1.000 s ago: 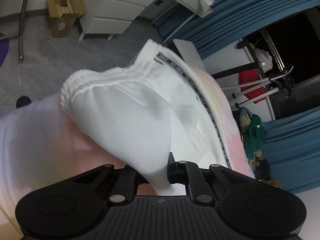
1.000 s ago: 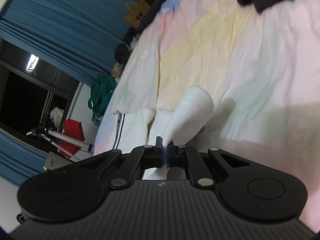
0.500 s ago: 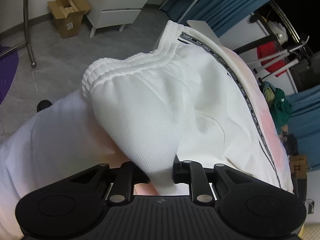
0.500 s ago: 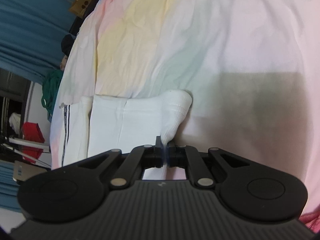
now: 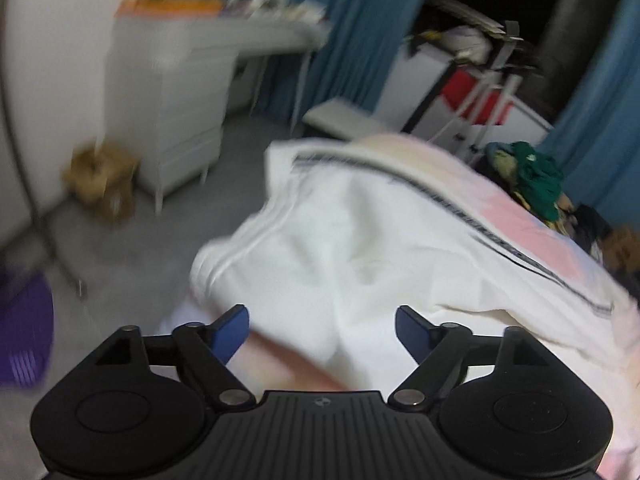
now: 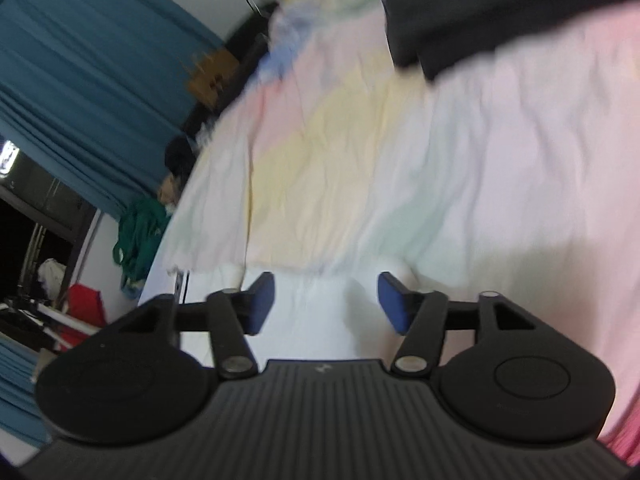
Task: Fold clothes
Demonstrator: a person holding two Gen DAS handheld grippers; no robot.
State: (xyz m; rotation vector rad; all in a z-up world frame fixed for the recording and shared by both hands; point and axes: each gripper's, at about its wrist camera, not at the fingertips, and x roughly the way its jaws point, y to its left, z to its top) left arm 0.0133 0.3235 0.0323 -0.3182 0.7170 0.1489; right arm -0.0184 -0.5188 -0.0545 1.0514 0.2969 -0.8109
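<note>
White trousers (image 5: 360,240) with a black side stripe lie folded on the pastel bedsheet (image 5: 532,216). My left gripper (image 5: 322,334) hovers just above their near edge, jaws opening wide, blue pads clear of the cloth below. In the right wrist view the same white trousers (image 6: 316,312) lie under my right gripper (image 6: 326,304), whose jaws are opening too. The cloth shows between the pads but neither pad presses on it. The picture is blurred by motion.
The pastel sheet (image 6: 460,168) stretches ahead of the right gripper, with a dark garment (image 6: 500,12) at its far end. Left of the bed are grey floor, a white drawer unit (image 5: 172,100), a cardboard box (image 5: 100,180) and a purple basket (image 5: 20,340). Blue curtains (image 5: 348,24) hang behind.
Both grippers were shut on folds of the white trousers and have let go, jaws spreading. The cloth has dropped flat onto the bed. Both hands have lifted, and the left one has rolled.
</note>
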